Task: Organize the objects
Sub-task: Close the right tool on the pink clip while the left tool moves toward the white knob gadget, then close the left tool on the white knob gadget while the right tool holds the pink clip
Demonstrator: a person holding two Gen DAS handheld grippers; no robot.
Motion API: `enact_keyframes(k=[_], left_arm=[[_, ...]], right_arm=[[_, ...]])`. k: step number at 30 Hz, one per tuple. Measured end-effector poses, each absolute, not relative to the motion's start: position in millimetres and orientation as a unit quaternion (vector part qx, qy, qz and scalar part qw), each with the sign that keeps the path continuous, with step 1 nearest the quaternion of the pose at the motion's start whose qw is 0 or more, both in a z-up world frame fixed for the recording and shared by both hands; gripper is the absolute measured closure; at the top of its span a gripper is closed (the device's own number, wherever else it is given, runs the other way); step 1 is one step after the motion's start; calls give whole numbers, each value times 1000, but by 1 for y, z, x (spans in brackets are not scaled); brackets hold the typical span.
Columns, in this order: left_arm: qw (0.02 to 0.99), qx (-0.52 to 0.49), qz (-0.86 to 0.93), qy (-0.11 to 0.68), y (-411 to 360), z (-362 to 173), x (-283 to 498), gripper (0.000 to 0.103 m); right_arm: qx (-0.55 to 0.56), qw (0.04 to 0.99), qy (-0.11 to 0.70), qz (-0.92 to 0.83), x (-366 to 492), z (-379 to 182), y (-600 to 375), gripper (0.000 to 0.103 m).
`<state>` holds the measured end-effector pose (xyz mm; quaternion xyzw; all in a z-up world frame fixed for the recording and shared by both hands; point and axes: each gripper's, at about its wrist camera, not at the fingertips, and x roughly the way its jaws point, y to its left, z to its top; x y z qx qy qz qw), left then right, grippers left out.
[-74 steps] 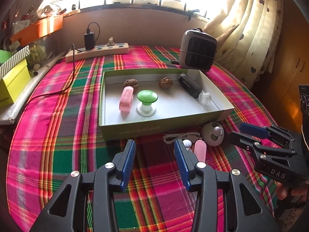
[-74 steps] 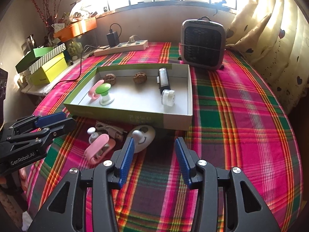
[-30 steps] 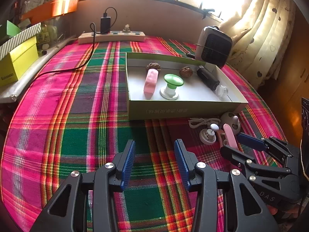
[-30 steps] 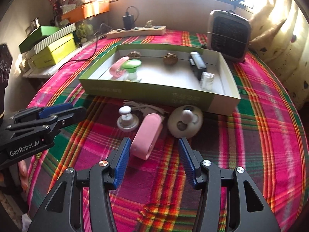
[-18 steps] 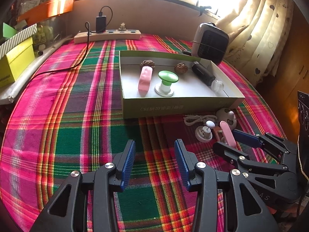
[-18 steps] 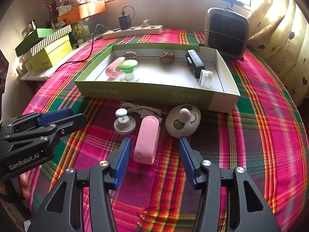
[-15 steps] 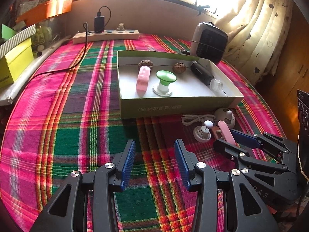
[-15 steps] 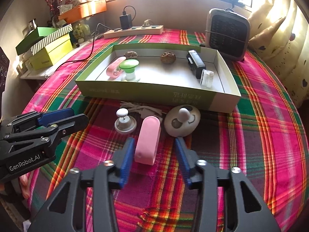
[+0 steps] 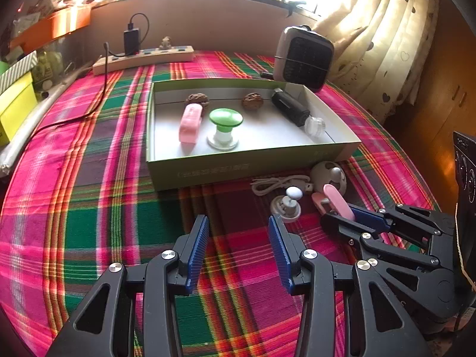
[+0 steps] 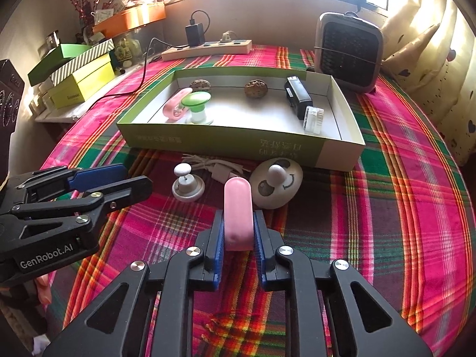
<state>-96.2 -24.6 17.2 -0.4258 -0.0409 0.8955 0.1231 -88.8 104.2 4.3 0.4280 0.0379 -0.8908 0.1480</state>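
Observation:
My right gripper point(image 10: 238, 248) is shut on a pink oblong case point(image 10: 238, 212) that lies on the plaid cloth in front of the green box point(image 10: 232, 141); both blue pads press its sides. Beside it lie a small white knob on a round base point(image 10: 187, 187), a coiled white cable point(image 10: 214, 166) and a round cream gadget with a face point(image 10: 276, 186). My left gripper point(image 9: 239, 251) hangs open over bare cloth, nothing between its fingers. In the left wrist view the right gripper point(image 9: 351, 217) holds the pink case point(image 9: 337, 199). The box point(image 9: 247, 166) contains a second pink case point(image 9: 190, 123), a green-topped knob point(image 9: 225, 125), two walnuts and a black device.
A small heater point(image 10: 348, 53) stands behind the box at the right. A power strip point(image 10: 208, 49) with a charger lies along the back wall. Stacked yellow and green boxes point(image 10: 80, 74) sit at the left edge. Curtains point(image 9: 386, 35) hang at the right.
The right gripper's jaws have closed onto the pink case, which now lies straight between the pads. The left gripper has drifted sideways, so the box sits further right in its view.

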Motion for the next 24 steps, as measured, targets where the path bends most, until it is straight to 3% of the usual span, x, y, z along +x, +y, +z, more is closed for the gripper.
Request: enact_keyframes(k=[24], left_arm=[[137,-441,887,-7,16,12,-117,62]], right_arm=[[427,131,26,-894,-78,5,138,84]])
